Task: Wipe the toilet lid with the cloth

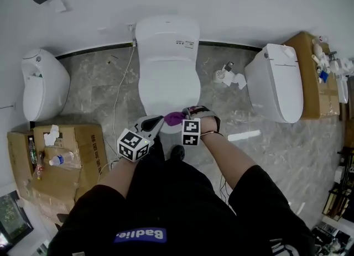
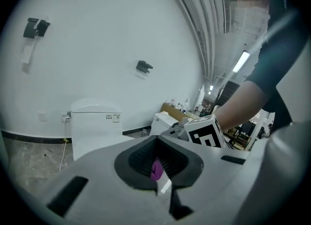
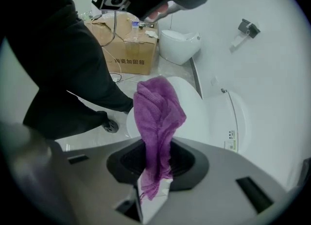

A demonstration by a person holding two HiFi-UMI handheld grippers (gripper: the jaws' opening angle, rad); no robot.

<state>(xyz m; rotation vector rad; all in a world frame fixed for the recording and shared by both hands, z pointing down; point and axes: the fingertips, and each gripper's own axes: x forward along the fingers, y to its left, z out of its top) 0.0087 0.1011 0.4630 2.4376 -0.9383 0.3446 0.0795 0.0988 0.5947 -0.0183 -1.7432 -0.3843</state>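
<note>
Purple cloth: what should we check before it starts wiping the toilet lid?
1. Cloth gripped by the right gripper: ok, jaws shut on it.
2. Enough loose cloth to wipe with: ok, a bunch sticks out past the jaws.
3. Toilet lid down: ok.
4. Cloth over the lid: ok, at its front edge.
5. Cloth touching the lid: cannot tell.
6. Left gripper free of the cloth: cannot tell; its jaws are shut, but purple shows at their gap.
</note>
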